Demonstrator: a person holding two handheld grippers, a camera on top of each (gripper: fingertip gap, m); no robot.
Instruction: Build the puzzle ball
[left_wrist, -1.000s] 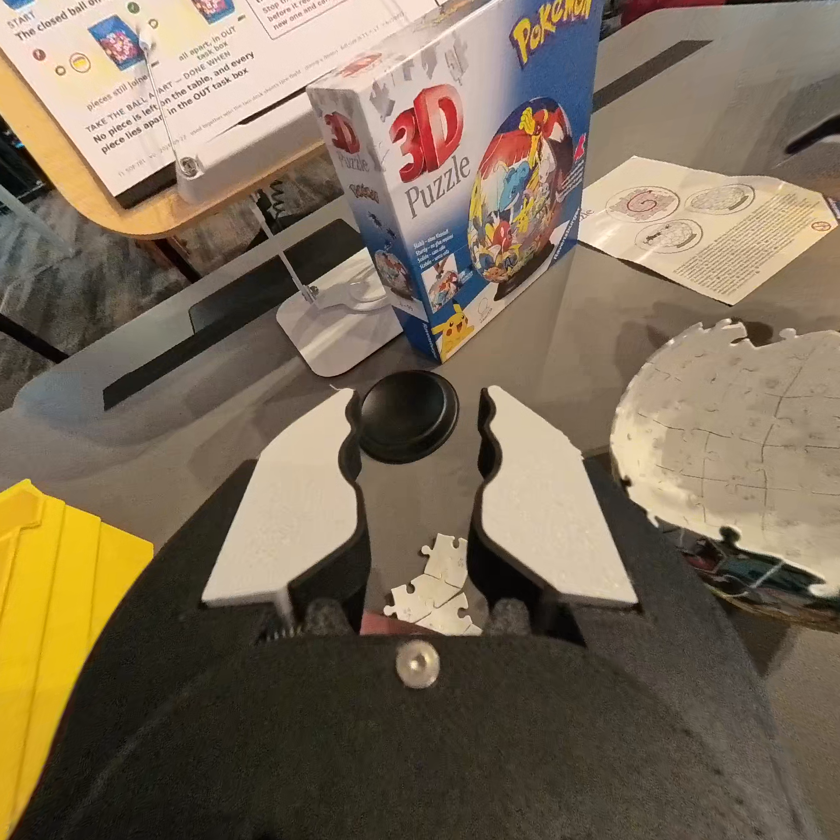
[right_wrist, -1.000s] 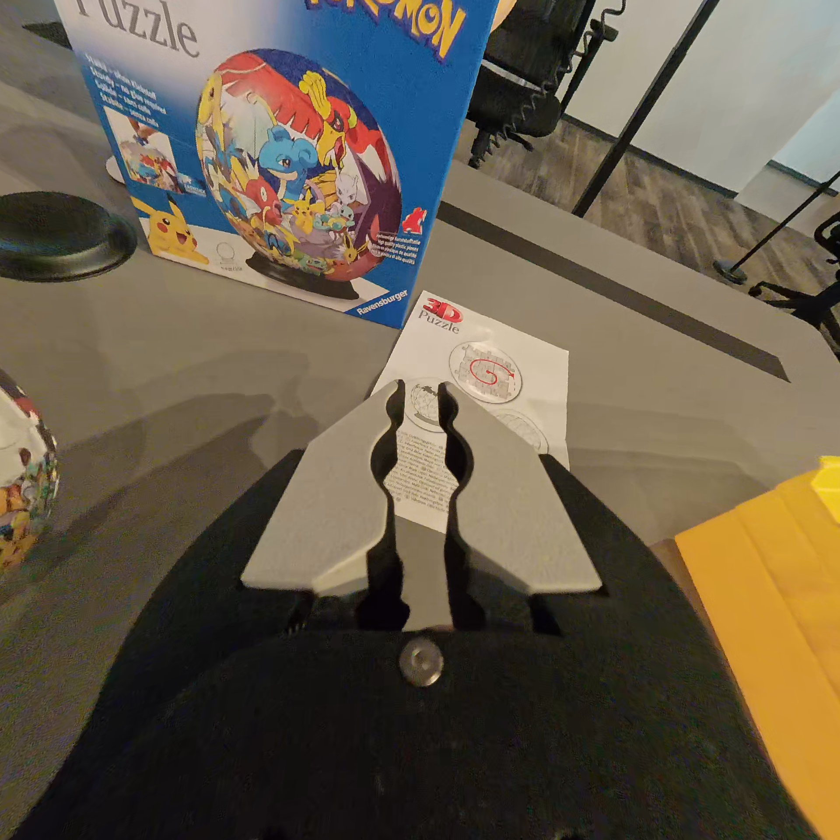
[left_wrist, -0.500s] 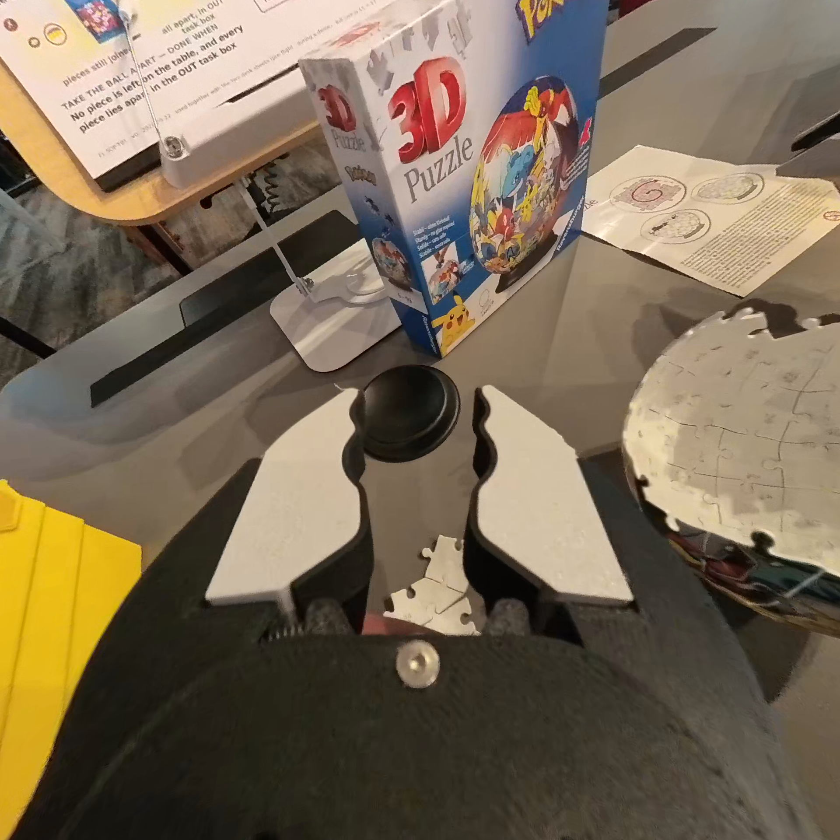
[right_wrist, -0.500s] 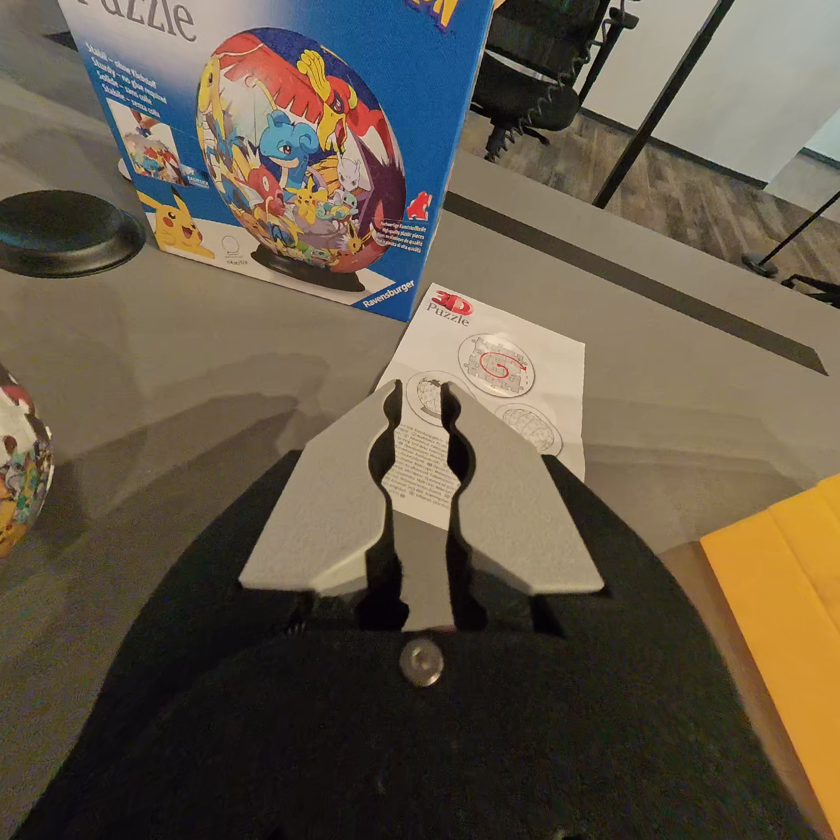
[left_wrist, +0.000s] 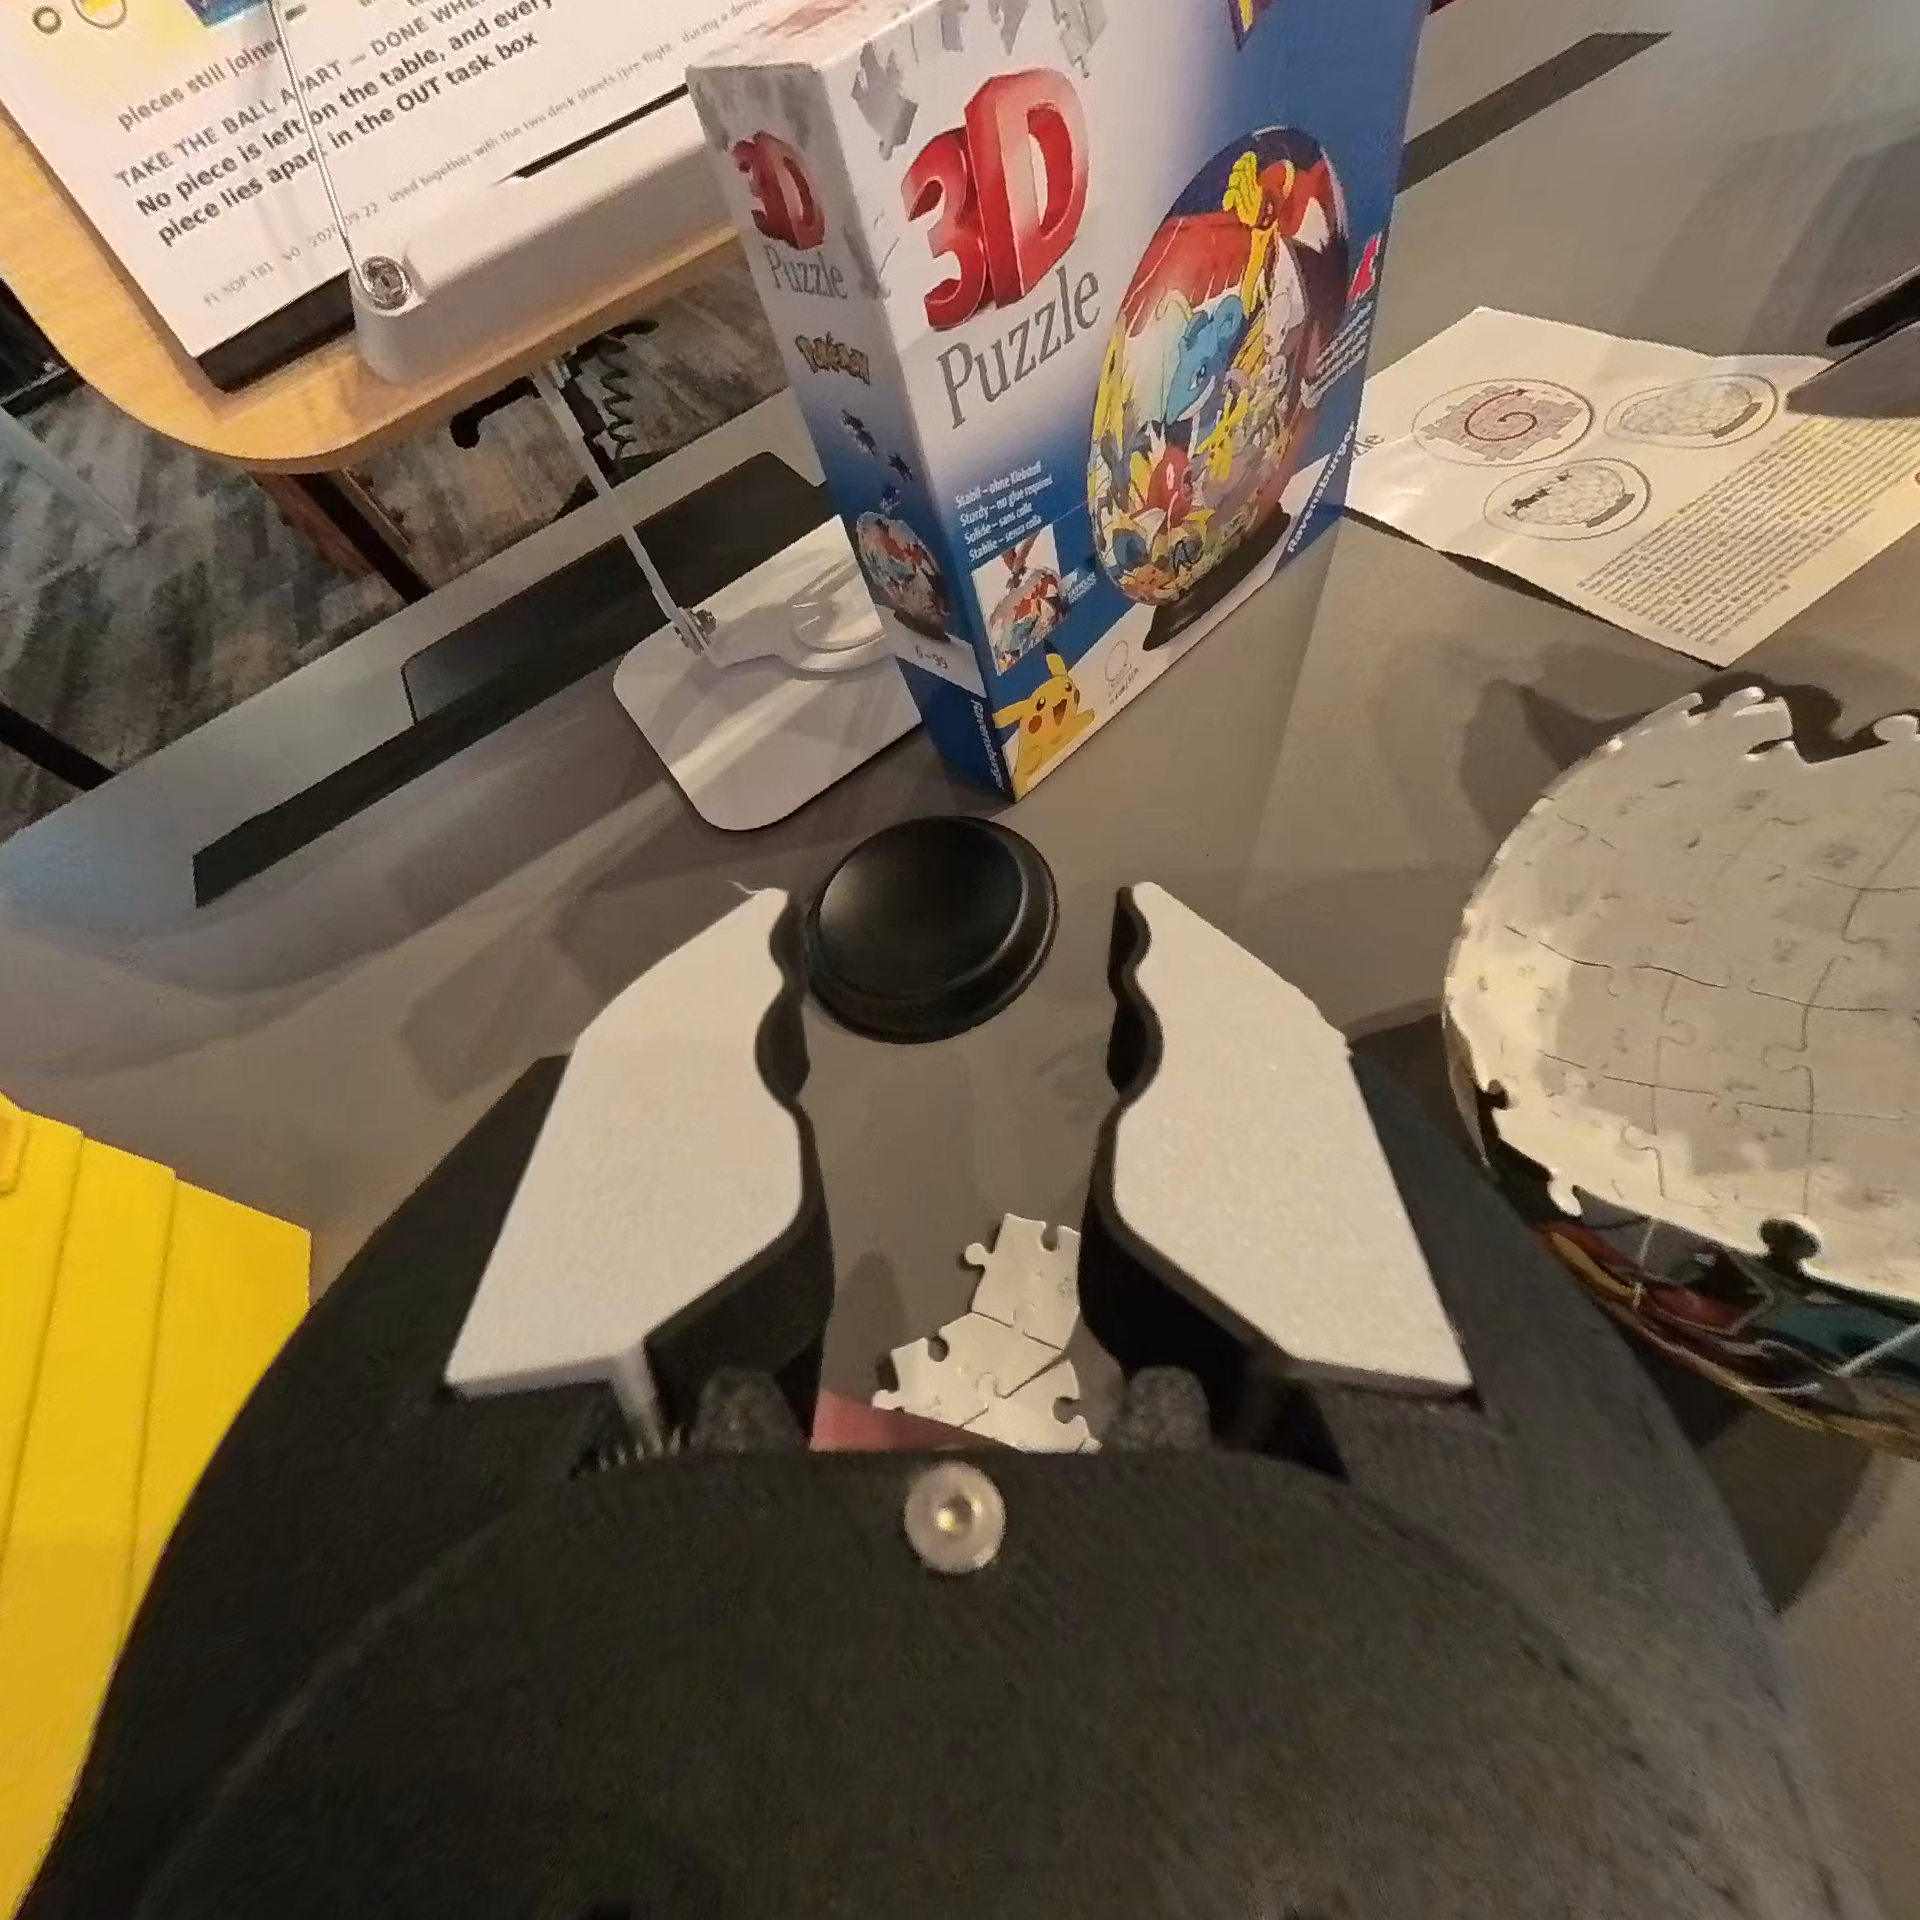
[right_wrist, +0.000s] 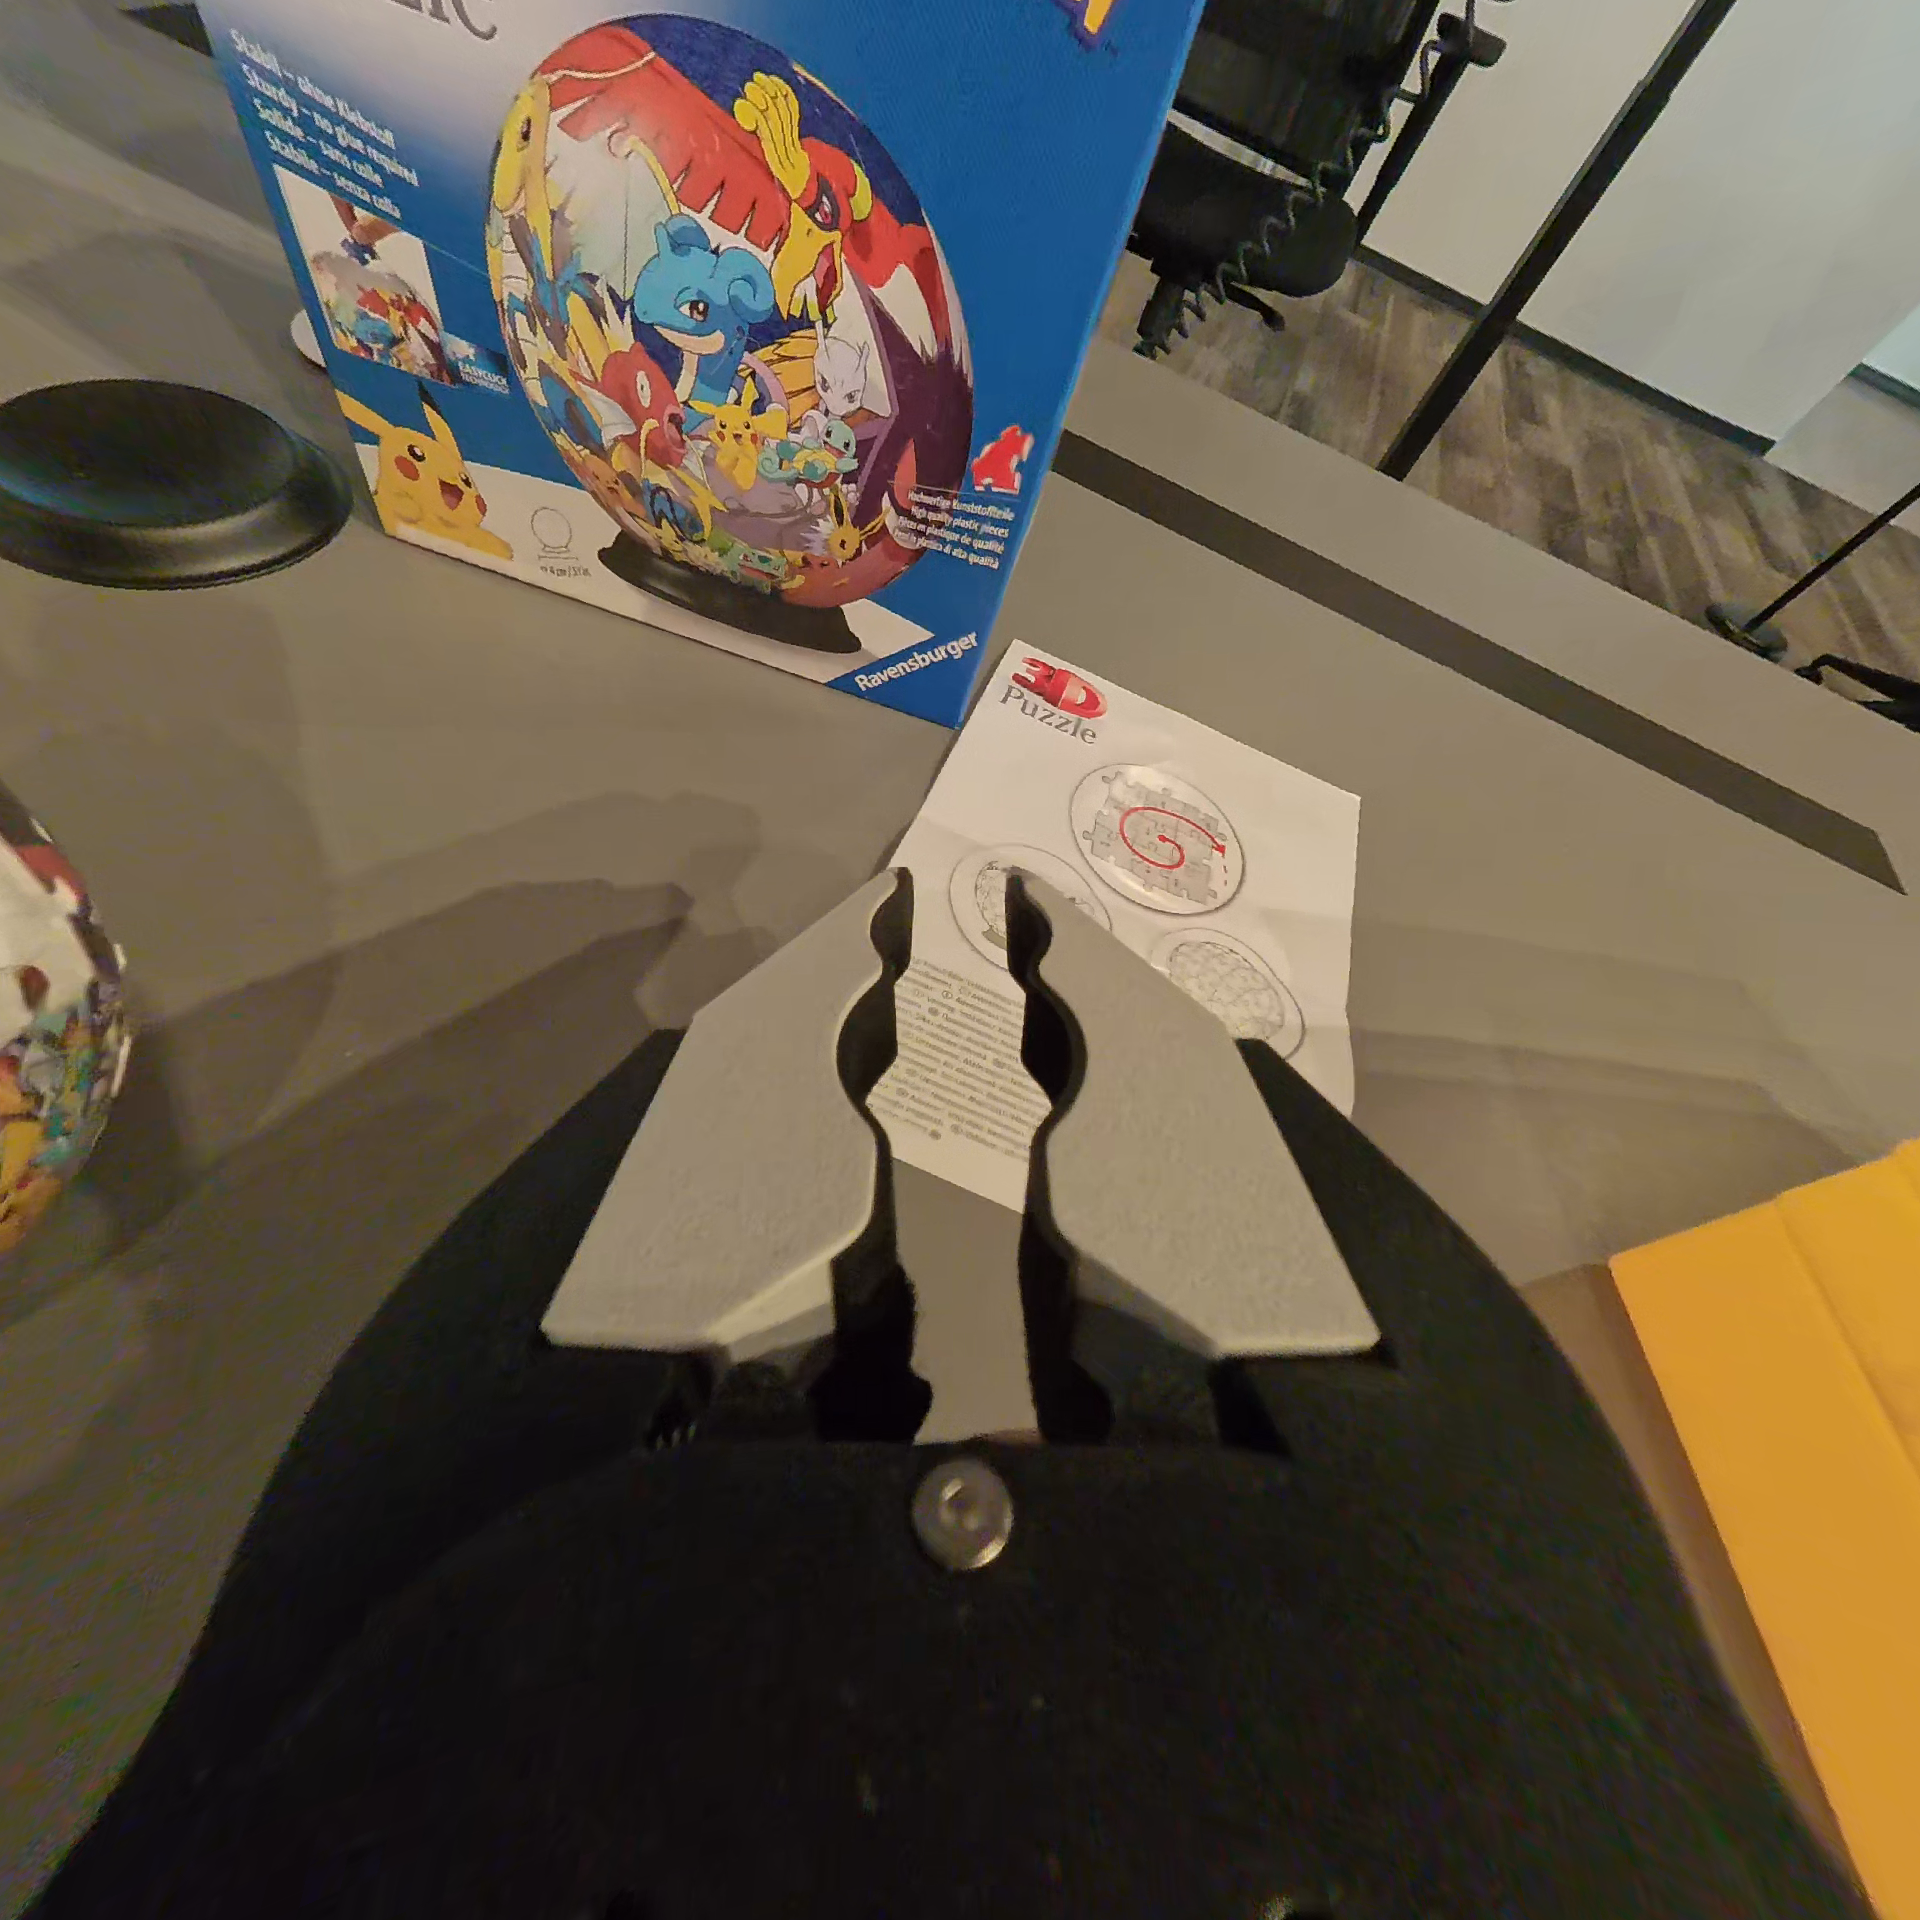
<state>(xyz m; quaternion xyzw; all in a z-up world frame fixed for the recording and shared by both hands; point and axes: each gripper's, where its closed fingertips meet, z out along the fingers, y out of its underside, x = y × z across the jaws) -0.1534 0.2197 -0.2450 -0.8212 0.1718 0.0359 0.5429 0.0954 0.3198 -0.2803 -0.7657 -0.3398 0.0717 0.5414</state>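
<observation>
We see the half-built puzzle ball (left_wrist: 1704, 1049), hollow side up, on the grey surface (left_wrist: 416, 997) at 3 o'clock of our left claw (left_wrist: 948, 920), which gapes wide and empty over joined white puzzle pieces (left_wrist: 1003, 1351); the black stand (left_wrist: 930, 940) sits at 12. Our right claw (right_wrist: 958, 883) is narrow, holding nothing, above the instruction leaflet (right_wrist: 1153, 831).

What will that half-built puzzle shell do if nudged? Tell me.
The half-built puzzle shell rests on its curved side on the grey table, so it would probably rock or roll. Its jagged open rim shows unsupported tabs, so pieces may pop loose.
</observation>
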